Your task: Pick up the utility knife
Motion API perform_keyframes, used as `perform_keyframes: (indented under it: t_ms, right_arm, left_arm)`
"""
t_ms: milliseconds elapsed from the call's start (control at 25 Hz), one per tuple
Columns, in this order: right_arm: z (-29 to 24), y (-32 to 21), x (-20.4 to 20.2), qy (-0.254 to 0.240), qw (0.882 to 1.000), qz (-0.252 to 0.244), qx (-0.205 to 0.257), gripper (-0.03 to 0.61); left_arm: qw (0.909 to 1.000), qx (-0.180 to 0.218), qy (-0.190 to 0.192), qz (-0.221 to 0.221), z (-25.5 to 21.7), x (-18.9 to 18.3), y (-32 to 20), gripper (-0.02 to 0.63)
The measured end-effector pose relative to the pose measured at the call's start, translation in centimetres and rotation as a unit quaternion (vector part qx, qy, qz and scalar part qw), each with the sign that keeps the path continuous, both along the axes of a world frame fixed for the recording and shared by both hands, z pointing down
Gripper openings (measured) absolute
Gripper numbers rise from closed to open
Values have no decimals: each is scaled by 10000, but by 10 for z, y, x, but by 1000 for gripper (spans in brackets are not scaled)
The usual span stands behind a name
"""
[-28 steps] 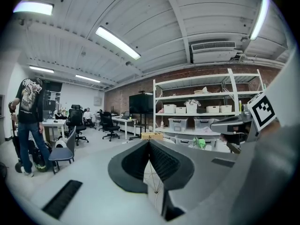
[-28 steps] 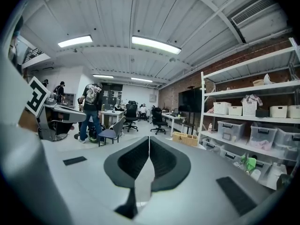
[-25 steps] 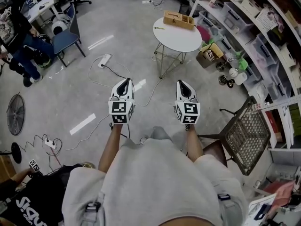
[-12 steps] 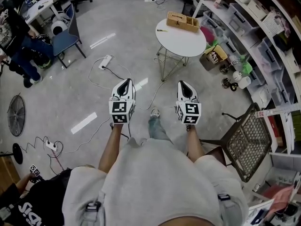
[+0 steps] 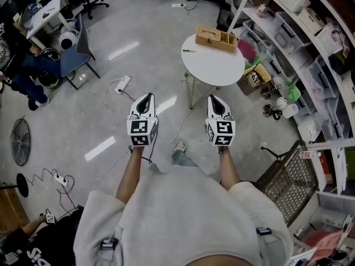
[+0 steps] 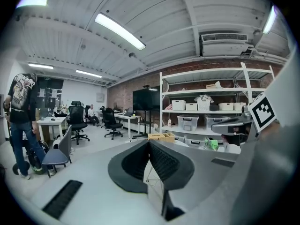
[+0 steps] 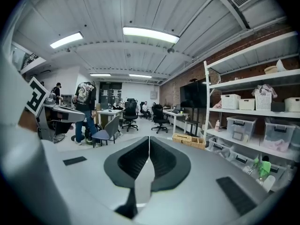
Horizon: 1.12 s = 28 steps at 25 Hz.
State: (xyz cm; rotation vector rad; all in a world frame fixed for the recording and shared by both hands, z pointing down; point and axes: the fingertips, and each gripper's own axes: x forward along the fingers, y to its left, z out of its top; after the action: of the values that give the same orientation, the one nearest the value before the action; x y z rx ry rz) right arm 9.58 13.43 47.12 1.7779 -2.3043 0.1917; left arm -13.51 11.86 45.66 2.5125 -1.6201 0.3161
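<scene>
Your left gripper (image 5: 148,96) and right gripper (image 5: 214,98) were fully closed and empty, well apart from the round table (image 5: 217,70); you needed to step closer first.

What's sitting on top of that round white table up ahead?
On the round white table stand a wooden box with compartments, at its far edge, and a small thin object near its left edge, too small to identify. The box's walls hide its contents.
</scene>
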Motion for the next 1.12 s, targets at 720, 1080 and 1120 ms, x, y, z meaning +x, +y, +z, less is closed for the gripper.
perform_keyframes:
  t_ms: [720, 1080, 1120]
  right_arm:
    - [9, -145, 31, -75, 9994, -335, 20, 32]
    - [22, -186, 29, 5, 9991, -409, -88, 32]
    - [24, -192, 29, 18, 9991, -412, -103, 32]
  left_arm:
    - [9994, 26, -128, -324, 4, 29, -125, 20]
    - [9993, -91, -67, -359, 21, 28, -167, 21]
    - [9993, -113, -53, -354, 24, 29, -173, 21]
